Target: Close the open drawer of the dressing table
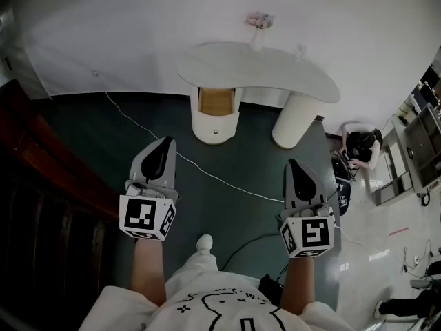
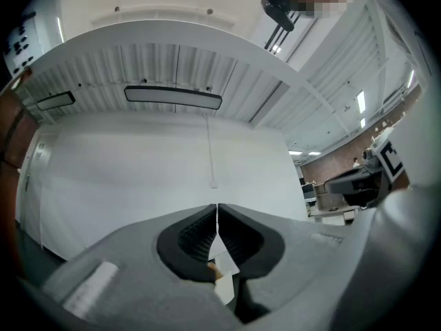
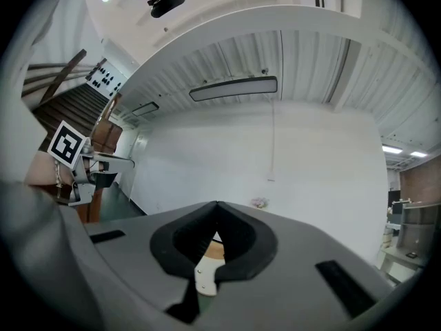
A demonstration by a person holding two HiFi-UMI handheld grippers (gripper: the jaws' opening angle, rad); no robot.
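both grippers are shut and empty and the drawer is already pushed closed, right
Not quite. The drawer is open, not closed: the head view shows its wooden inside pulled out from the table. The left gripper and right gripper are indeed shut and empty.

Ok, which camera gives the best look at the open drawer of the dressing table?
The head view: the drawer shows whole, pulled out under the dressing table top, its wooden inside visible. Both gripper views catch only what looks like a brown-and-white sliver of it, low in frame.
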